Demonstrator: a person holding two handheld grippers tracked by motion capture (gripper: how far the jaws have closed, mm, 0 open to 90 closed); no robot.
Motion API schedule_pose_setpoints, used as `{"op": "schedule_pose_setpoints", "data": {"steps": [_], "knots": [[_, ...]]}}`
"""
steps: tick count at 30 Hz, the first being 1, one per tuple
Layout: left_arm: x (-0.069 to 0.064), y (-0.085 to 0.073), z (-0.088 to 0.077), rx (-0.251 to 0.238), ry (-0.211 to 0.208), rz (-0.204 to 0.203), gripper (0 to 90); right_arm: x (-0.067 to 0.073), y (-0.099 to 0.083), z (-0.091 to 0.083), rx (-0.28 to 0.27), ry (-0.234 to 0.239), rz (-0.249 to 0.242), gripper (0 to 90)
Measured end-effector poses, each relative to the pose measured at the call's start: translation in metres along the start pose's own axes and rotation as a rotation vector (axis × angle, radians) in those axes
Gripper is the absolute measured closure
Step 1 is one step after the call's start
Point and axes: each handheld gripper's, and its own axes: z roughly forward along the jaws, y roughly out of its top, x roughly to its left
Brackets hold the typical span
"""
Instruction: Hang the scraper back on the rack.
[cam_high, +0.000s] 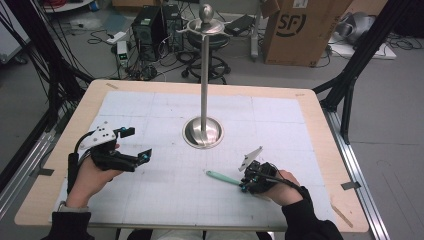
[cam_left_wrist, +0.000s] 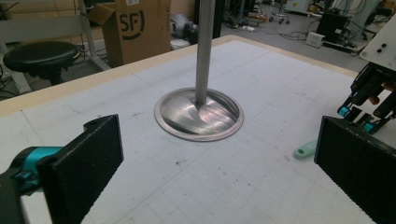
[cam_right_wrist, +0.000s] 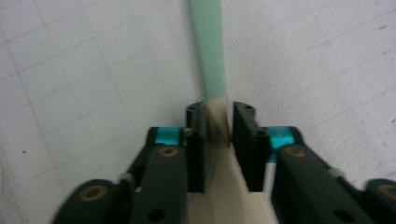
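**A:** So, what have you got in your right gripper (cam_right_wrist: 218, 140)?

**B:** Closest to me, its fingers (cam_right_wrist: 196, 144) are pinched on a slim utensil (cam_high: 223, 177), at the spot where its pale, cream-coloured part meets the mint-green handle. I took it near that join, I think, so the long green end sticks out ahead of the fingers and I can steer it. In the high view it lies low over the surface (cam_high: 165, 200), pointing left from my right hand (cam_high: 285, 187).

**A:** Is it lifted yet?

**B:** I can't tell; it looks to be resting on or barely off the white gridded mat (cam_high: 150, 115).

**A:** And the left gripper (cam_high: 134, 142)?

**B:** Its fingers (cam_left_wrist: 88, 163) stand wide apart with nothing between them. I hold it off to the left, well apart from the utensil and aimed toward the middle, probably ready to help.

**A:** What's beyond that?

**B:** The steel stand (cam_high: 204, 75): a round base (cam_left_wrist: 200, 114) at the mat's centre, an upright pole, hooks at the top. My guess is the utensil is meant to hang there, so the grip leaves one end free. Behind the surface there's a cardboard box (cam_high: 300, 30) on the floor.
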Motion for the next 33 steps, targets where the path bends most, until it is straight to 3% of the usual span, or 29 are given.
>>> {"op": "schedule_pose_setpoints", "data": {"steps": [10, 14, 20, 26, 30, 33], "knots": [[0.001, 0.000, 0.000, 0.001, 0.002, -0.003, 1.7, -0.003, -0.004, -0.001, -0.032, 0.021, 0.004, 80.7], [0.002, 0.000, 0.000, -0.001, 0.004, -0.006, 1.7, -0.007, -0.007, -0.003, -0.065, 0.022, 0.026, 80.7], [0.002, -0.001, -0.001, 0.000, 0.003, -0.005, 1.7, -0.013, -0.011, -0.017, -0.177, 0.033, 0.054, 80.9], [0.002, -0.001, 0.000, 0.000, 0.005, -0.005, 1.7, -0.015, -0.014, -0.024, -0.242, 0.027, 0.068, 81.0], [0.002, -0.001, 0.000, 0.001, 0.004, -0.005, 1.7, -0.021, -0.019, -0.033, -0.352, 0.017, 0.101, 81.0], [0.002, -0.001, 0.000, 0.001, 0.004, -0.006, 1.7, -0.022, -0.021, -0.039, -0.403, 0.014, 0.109, 81.0]]}}
